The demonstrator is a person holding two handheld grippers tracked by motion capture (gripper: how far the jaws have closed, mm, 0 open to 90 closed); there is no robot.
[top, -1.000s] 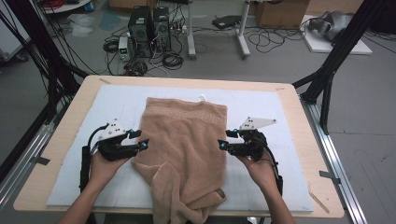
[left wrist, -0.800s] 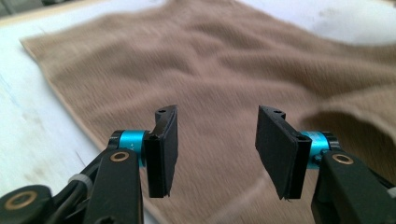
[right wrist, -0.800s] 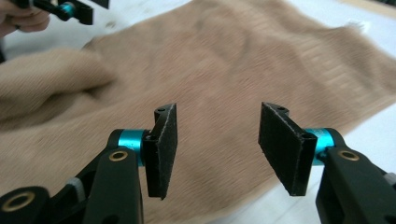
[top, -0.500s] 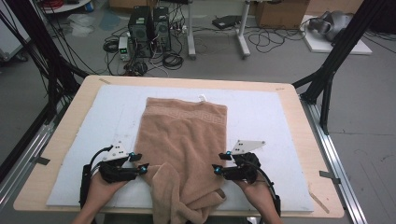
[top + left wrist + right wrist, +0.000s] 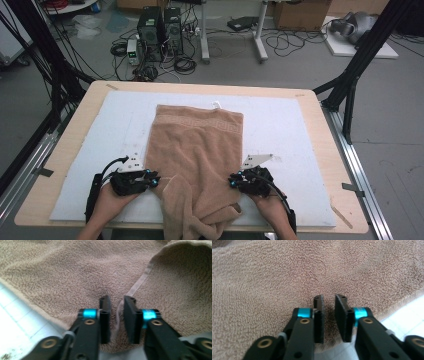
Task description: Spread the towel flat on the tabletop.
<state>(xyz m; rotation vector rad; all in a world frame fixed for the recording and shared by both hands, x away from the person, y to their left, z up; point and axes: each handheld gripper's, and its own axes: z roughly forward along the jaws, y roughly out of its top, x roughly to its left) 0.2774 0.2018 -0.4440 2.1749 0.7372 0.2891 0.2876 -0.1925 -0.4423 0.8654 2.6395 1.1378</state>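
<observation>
Tan towel [image 5: 197, 150]: on white mat [image 5: 290, 130], near end bunched at 6 o'clock; left gripper [image 5: 152, 179] at 8 o'clock, right gripper [image 5: 234, 181] at 4 o'clock; both jaws just closing, pinching towel edges.

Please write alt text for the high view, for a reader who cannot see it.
A person's two hands each press a black tool, the left tool and the right tool, into opposite side edges of a tan towel near its bunched front end. The towel lies lengthwise on a white mat covering a wooden table.
</observation>
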